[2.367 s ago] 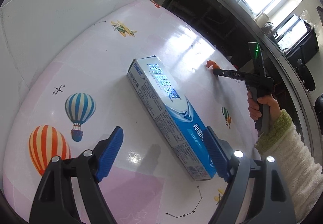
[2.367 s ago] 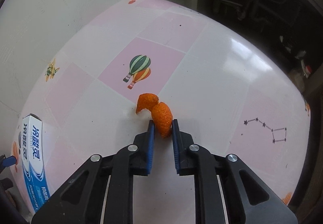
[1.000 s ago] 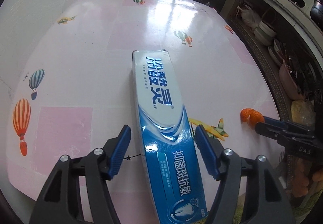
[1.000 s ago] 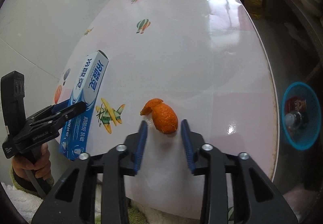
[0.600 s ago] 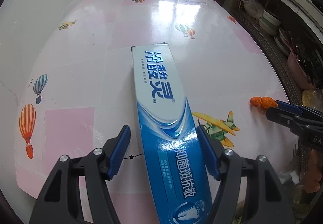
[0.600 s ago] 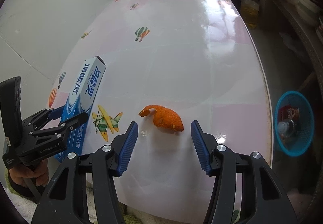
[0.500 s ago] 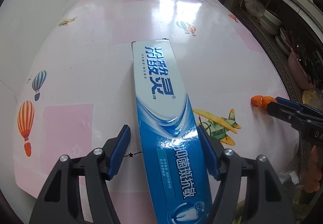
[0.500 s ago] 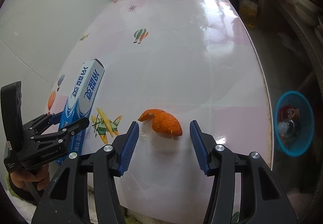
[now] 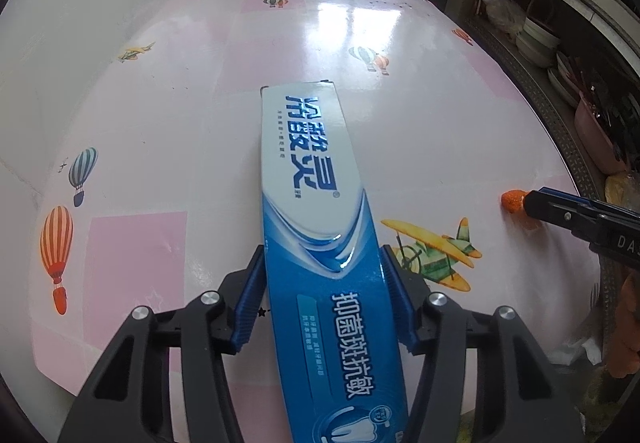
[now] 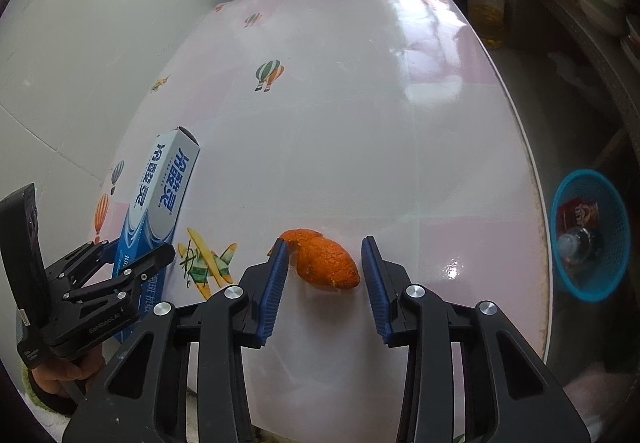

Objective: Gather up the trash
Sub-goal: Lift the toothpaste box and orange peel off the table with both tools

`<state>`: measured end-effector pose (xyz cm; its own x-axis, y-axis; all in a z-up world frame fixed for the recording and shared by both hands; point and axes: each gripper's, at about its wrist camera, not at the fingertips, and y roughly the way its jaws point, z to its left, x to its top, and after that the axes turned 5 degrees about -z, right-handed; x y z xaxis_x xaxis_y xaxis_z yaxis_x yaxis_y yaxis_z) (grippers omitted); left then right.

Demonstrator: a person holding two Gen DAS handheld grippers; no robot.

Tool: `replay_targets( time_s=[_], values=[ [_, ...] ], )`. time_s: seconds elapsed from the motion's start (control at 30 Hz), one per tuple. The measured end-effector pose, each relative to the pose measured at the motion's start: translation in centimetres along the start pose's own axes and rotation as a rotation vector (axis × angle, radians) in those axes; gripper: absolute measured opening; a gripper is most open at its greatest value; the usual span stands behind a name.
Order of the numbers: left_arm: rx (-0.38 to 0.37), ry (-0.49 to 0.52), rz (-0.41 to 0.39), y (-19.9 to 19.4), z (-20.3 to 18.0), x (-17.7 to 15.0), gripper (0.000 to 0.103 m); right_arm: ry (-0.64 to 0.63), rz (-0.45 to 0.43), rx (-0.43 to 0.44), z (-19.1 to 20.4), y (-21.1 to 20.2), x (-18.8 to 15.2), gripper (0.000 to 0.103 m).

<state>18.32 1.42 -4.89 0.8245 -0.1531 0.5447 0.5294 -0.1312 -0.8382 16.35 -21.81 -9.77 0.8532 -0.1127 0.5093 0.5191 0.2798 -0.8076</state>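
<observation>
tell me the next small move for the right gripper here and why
Probably finish closing the right gripper on the orange peel. Its jaws have just been closing, and the peel lies on the table between them, touching the left pad while a gap shows at the right one, so it is not gripped yet. The blue basket waits on the floor beside the table.
</observation>
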Motion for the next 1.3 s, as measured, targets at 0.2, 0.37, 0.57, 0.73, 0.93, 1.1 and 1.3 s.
replay_targets(
  time_s=[0.2, 0.37, 0.57, 0.73, 0.93, 1.1, 1.3],
  values=[
    [0.011, 0.006, -0.005, -0.1, 0.1, -0.1, 0.051, -0.017, 0.003, -0.021, 0.2, -0.1, -0.1, 0.027],
    [0.009, -0.005, -0.010, -0.2, 0.3, -0.1, 0.047, -0.066, 0.014, -0.046, 0.8, -0.1, -0.3, 0.018],
    [0.013, -0.015, -0.028, -0.6, 0.8, -0.3, 0.046, -0.093, 0.008, -0.063, 1.2, -0.2, -0.3, 0.013],
    [0.016, -0.013, -0.048, -1.1, 0.8, -0.3, 0.046, -0.100, 0.004, -0.062, 1.4, -0.3, -0.4, 0.012],
    [0.020, -0.008, -0.071, -1.7, 0.7, -0.4, 0.045, -0.108, -0.007, -0.056, 1.7, -0.4, -0.2, 0.011],
    [0.025, -0.007, -0.092, -2.3, 0.6, -0.4, 0.045, -0.106, -0.021, -0.058, 1.6, -0.8, -0.2, 0.010],
    [0.024, -0.004, -0.106, -2.6, 0.5, -0.4, 0.045, -0.103, -0.025, -0.057, 1.4, -1.2, -0.4, 0.010]
  ],
)
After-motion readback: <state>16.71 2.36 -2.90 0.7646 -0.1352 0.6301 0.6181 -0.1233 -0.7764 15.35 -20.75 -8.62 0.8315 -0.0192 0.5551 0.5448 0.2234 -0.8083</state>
